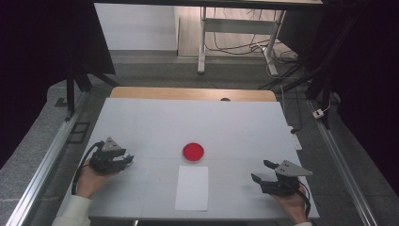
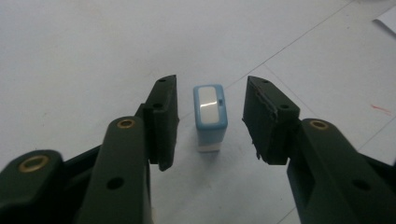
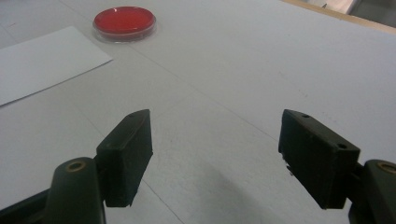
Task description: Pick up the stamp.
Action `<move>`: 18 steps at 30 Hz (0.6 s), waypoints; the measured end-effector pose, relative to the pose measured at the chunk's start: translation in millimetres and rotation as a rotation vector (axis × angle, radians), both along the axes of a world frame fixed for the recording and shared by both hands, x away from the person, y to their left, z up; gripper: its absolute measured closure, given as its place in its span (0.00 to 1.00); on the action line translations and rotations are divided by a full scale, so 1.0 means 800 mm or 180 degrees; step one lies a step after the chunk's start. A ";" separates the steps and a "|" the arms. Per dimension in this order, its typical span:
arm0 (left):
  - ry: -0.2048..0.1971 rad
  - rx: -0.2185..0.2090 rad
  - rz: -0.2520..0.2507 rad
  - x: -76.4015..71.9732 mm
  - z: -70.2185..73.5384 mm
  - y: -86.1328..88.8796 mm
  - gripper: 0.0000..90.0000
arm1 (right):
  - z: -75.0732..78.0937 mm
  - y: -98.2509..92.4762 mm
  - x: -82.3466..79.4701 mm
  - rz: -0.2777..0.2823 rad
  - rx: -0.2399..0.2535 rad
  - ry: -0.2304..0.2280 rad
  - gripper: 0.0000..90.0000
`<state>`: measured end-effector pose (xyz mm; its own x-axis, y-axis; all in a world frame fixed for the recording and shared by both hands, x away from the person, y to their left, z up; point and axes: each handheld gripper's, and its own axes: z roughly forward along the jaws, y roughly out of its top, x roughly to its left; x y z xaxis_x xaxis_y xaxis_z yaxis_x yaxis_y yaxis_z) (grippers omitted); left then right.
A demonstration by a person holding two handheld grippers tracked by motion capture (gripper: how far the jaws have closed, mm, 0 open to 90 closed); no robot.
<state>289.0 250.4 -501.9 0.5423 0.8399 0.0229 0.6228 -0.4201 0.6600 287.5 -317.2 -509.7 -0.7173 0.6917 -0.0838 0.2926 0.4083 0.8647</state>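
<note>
Your left gripper [image 2: 210,116] sits low over the white tabletop [image 1: 235,122] at its left side w/ a small light-blue rectangular plastic stamp block w/ a white top panel [image 2: 210,109] standing upright between the jaws. There's a clear gap on each side of the block, so the pads aren't pressing on it – jaws partly spread, nothing grasped. In the high view that gripper [image 1: 128,159] points toward table centre, your hand under it at the near-left edge; the block itself is too small to make out there.

Your right gripper [image 3: 215,154] has its jaws spread wide, released, bare tabletop between them. In the high view it [image 1: 263,172] rests near the right front edge, pointing left toward the middle, well apart from the left one.

Between the two grippers: a round red shallow dish w/ a clear rim [image 1: 193,151] approx. mid-table, and just in front of it a white rectangular paper sheet [image 1: 192,187] lying flat, long side running toward you. Right gripper view shows the same dish [image 3: 124,22] up ahead at left, w/ the sheet [image 3: 42,60] beside it. Dish and sheet are just beside each other; can't tell if touching.
</note>
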 end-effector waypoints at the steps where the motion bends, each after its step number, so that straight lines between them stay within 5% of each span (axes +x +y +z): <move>1: 0.0003 0.0009 0.0006 0.000 -0.002 0.000 0.62 | 0.000 0.000 0.000 -0.0006 -0.0007 -0.0005 0.28; 12: 0.0034 0.0027 -0.0035 0.000 -0.004 0.001 0.81 | -0.001 0.002 0.000 0.0014 -0.0034 -0.0004 0.28; 18: 0.0035 0.0010 -0.0037 0.000 -0.004 0.001 0.83 | -0.001 0.003 0.000 0.0027 -0.0047 -0.0017 0.28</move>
